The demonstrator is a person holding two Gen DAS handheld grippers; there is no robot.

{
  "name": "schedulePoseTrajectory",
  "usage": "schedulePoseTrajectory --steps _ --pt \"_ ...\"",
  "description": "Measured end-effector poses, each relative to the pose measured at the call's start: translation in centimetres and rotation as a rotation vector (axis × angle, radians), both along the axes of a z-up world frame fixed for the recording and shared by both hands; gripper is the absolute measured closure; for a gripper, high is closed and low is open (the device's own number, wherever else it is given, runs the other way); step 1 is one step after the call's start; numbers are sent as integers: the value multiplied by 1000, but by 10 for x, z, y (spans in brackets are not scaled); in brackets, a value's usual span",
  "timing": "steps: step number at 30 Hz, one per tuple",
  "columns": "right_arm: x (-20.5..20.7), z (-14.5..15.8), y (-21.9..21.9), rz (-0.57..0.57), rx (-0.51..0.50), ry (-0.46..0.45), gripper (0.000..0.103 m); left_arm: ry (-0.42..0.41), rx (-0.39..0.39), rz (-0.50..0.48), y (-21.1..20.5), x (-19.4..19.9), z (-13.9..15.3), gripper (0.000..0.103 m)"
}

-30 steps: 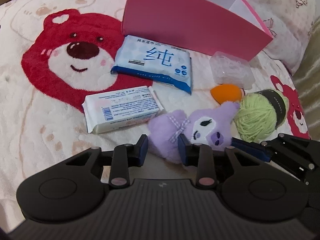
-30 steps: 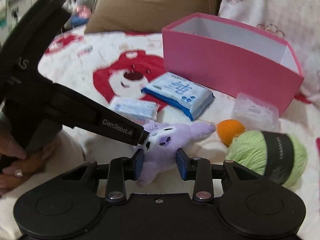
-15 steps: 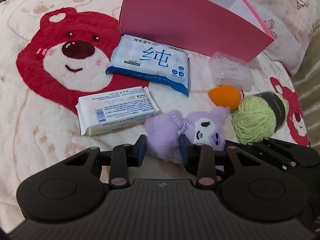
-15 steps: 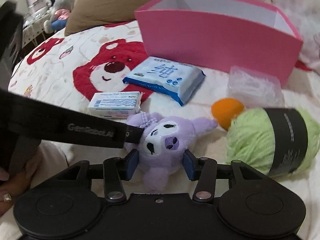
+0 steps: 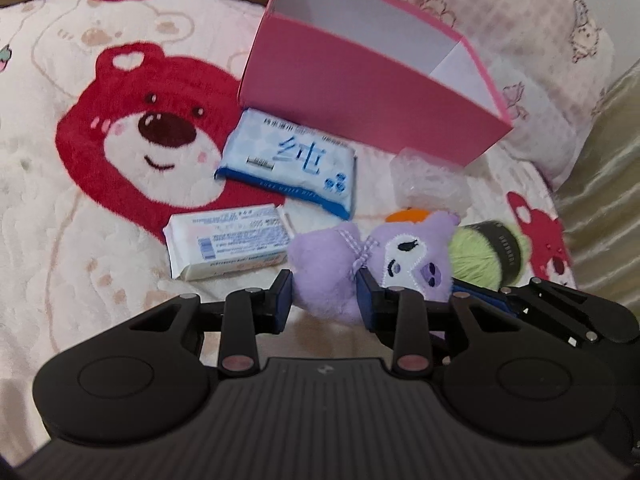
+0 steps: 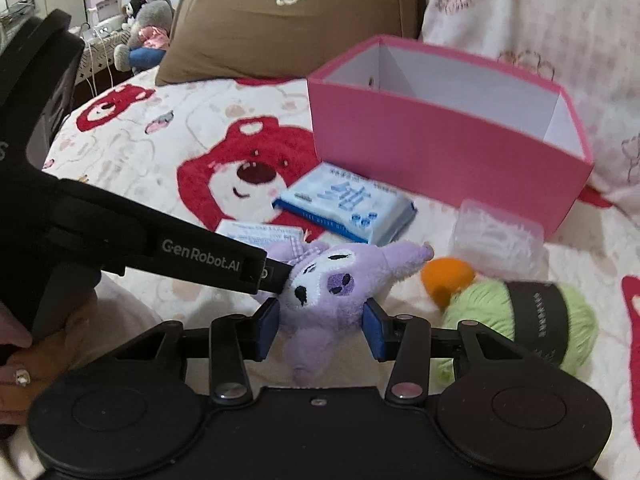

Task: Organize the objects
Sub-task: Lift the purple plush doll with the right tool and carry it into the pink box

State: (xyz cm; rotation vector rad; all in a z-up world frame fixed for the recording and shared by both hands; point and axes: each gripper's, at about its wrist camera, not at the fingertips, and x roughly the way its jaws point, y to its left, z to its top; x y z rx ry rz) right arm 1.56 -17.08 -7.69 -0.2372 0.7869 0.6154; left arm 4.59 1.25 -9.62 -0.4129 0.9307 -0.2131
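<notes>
Left wrist view: your left gripper (image 5: 324, 296) has its jaws closed against one end of the plush (image 5: 372, 260), whose long axis runs across the view towards the yarn (image 5: 476, 254). The box (image 5: 372, 92) stands open beyond, past the wipes (image 5: 288, 164).

Right wrist view: your right gripper (image 6: 322, 326) pinches the plush (image 6: 336, 284) at its lower body, face up and towards the box (image 6: 440, 148), which lies ahead and slightly right. Both tools grip the toy; the right looks better aligned to carry it in.

Two tissue packs (image 5: 287, 166) (image 5: 227, 246), one plush (image 5: 372, 264), one box (image 5: 372, 92), one yarn ball (image 5: 486, 256).
</notes>
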Motion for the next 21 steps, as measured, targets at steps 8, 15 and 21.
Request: schedulePoseTrajectory --steps 8,15,21 --pt "-9 34 -11 23 18 -94 56 -67 -17 -6 -1 -6 39 71" --pt "-7 66 -17 45 56 -129 56 -114 51 -8 -8 -7 82 72" --pt "5 80 -21 35 88 -139 56 -98 72 -15 -15 12 109 72"
